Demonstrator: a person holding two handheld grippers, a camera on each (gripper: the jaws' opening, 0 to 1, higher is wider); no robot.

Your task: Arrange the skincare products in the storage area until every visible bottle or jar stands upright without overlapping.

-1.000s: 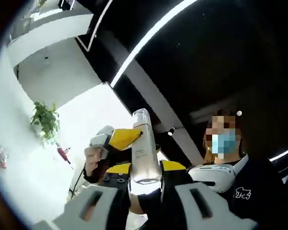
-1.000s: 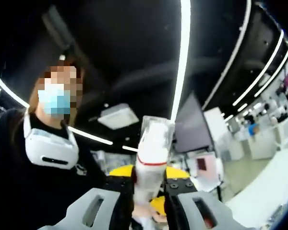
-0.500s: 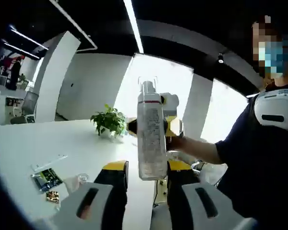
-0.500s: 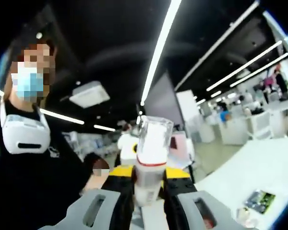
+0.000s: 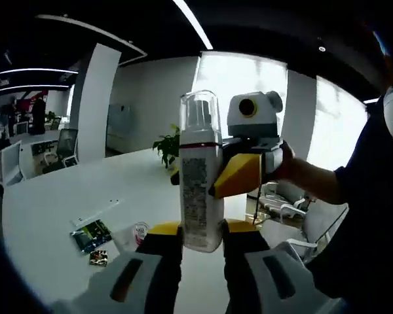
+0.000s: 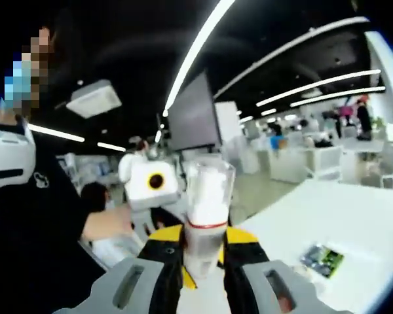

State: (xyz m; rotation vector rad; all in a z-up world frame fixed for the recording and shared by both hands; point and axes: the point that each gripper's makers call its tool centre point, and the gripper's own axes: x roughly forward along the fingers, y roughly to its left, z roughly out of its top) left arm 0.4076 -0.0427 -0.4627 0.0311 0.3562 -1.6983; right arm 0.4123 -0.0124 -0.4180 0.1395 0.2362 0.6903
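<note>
1. Left gripper view: the left gripper (image 5: pixel 202 241) pinches the bottle (image 5: pixel 200 180) near its base, one jaw on each side. The bottle's long axis runs straight along the jaws, and its clear cap is at the far end.
2. In this view the right gripper (image 5: pixel 232 178) comes in from the right and touches the bottle at mid-height, so both grippers are on the same bottle. Whether its jaws really squeeze is not certain here.
3. Right gripper view: the right gripper (image 6: pixel 202 252) has the bottle (image 6: pixel 205 219) between its jaws, tight on both sides, with the cap pointing away from the camera. The left gripper (image 6: pixel 150 190) is behind it.
4. The bottle is held in the air, above and apart from the white table (image 5: pixel 52 209).
5. My judgement: the bottle needs to go down base first, so the gripper at the base must leave or lower together with the other.
</note>
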